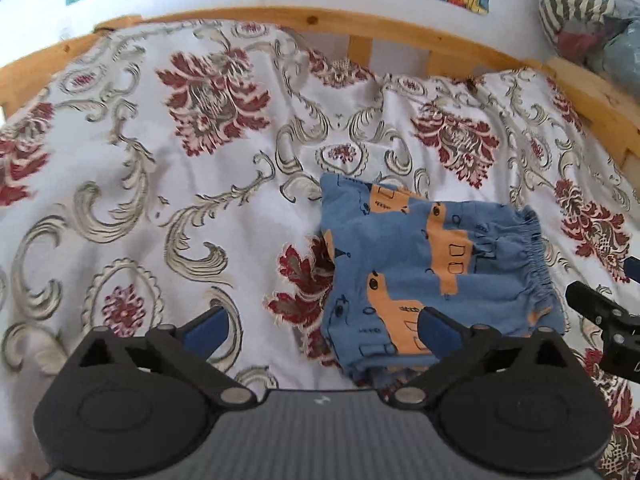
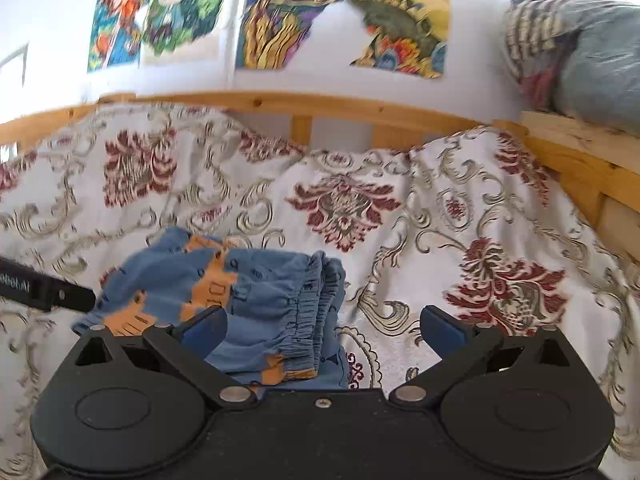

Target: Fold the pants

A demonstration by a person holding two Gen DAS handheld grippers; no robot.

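The folded blue cotton pants with orange truck print (image 1: 432, 276) lie on the floral white-and-maroon bedspread (image 1: 160, 184), wooden bed rail (image 1: 280, 20) beyond. Left gripper (image 1: 320, 326) and right gripper (image 2: 324, 326) flank the pants, jaws spread, empty; bare bedspread lies left.

floral bedspread (image 1: 168, 184) | wooden bed rail (image 1: 304, 20) | wall posters (image 2: 280, 16) | clothes pile (image 2: 576, 48)

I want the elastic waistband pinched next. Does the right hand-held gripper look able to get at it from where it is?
Probably yes. The right hand-held gripper is open and empty, and the pants' gathered waistband lies just ahead between its fingers, uncovered. The left hand-held gripper sits off to the far side.
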